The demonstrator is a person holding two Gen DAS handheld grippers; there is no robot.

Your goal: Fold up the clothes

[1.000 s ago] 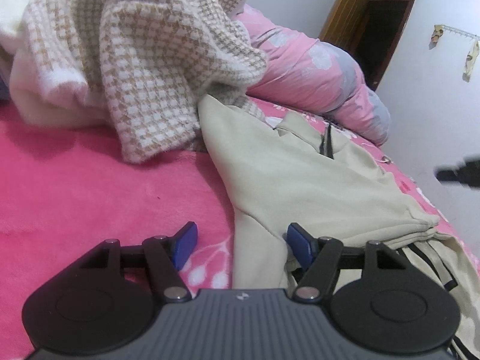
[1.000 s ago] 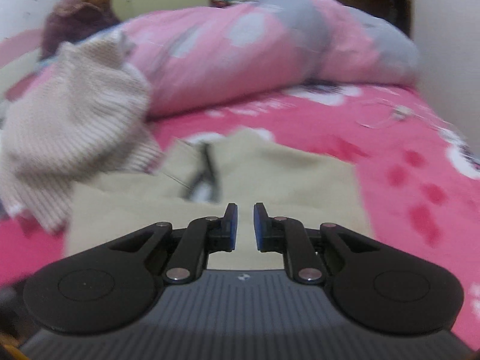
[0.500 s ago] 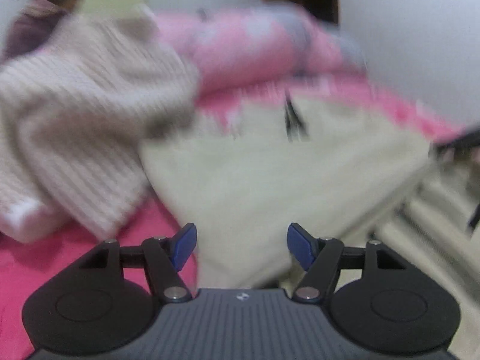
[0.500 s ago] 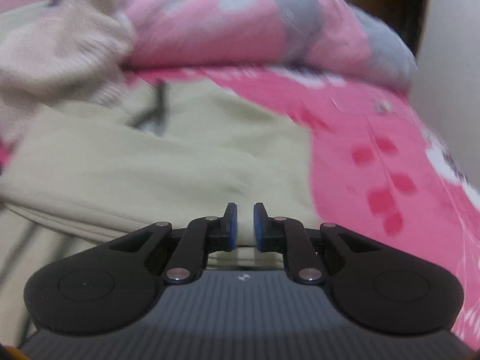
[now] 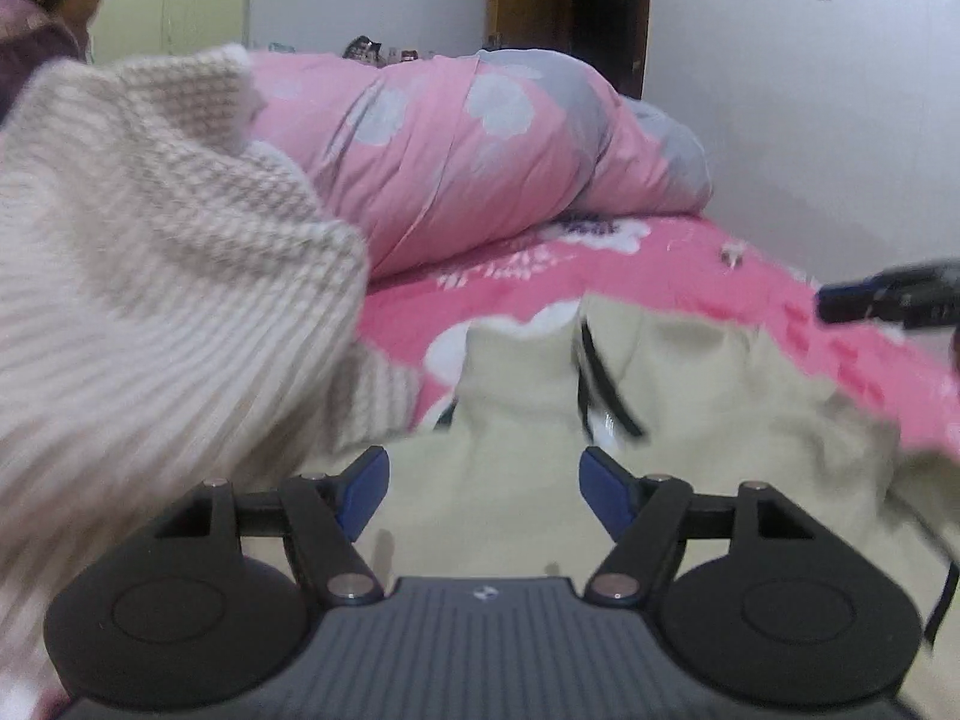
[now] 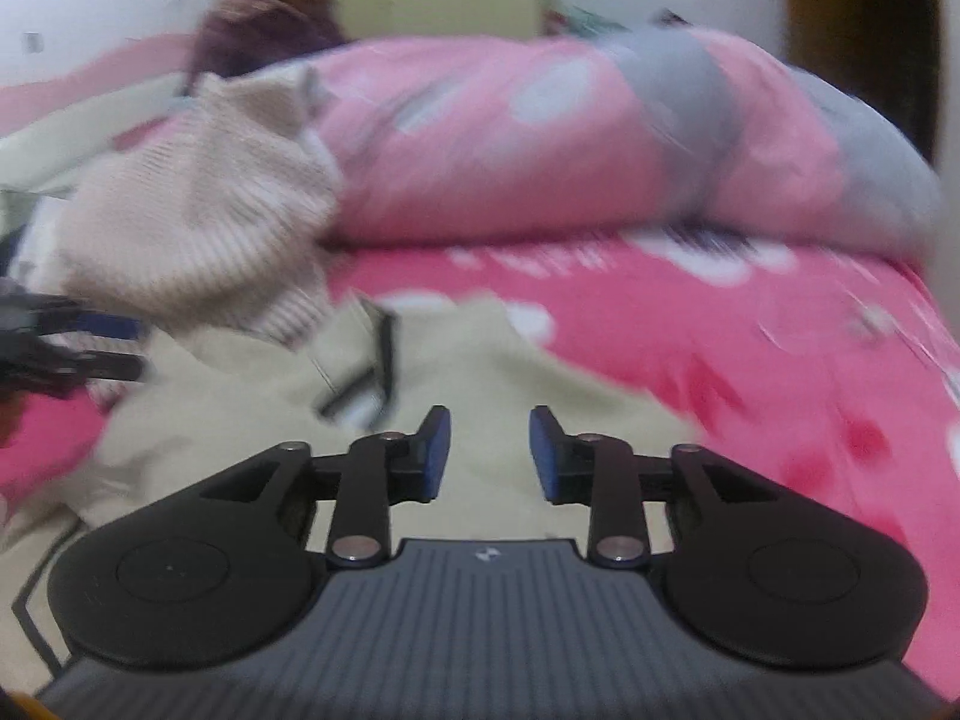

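A cream zip-neck garment (image 5: 540, 438) lies partly folded on the pink bed (image 5: 660, 264), its dark zipper (image 5: 600, 384) pointing away from me. My left gripper (image 5: 483, 483) hovers over its near part, open, nothing between the blue pads. In the right wrist view the same garment (image 6: 240, 396) spreads below my right gripper (image 6: 489, 459), whose jaws are opening with nothing held between them. The right gripper's dark tip (image 5: 888, 300) shows at the right edge of the left wrist view; the left gripper (image 6: 66, 348) shows at the left edge of the right one.
A beige-and-white knitted sweater (image 5: 138, 276) is heaped at the left, close to the left gripper. A rolled pink and grey quilt (image 5: 480, 144) lies across the back of the bed. A person (image 6: 270, 18) sits beyond it. White wall and a brown door (image 5: 570, 6) stand behind.
The right gripper, shut before, has parted its jaws and swung left toward the zipper collar. The left gripper moved right and up over the cream garment, staying open.
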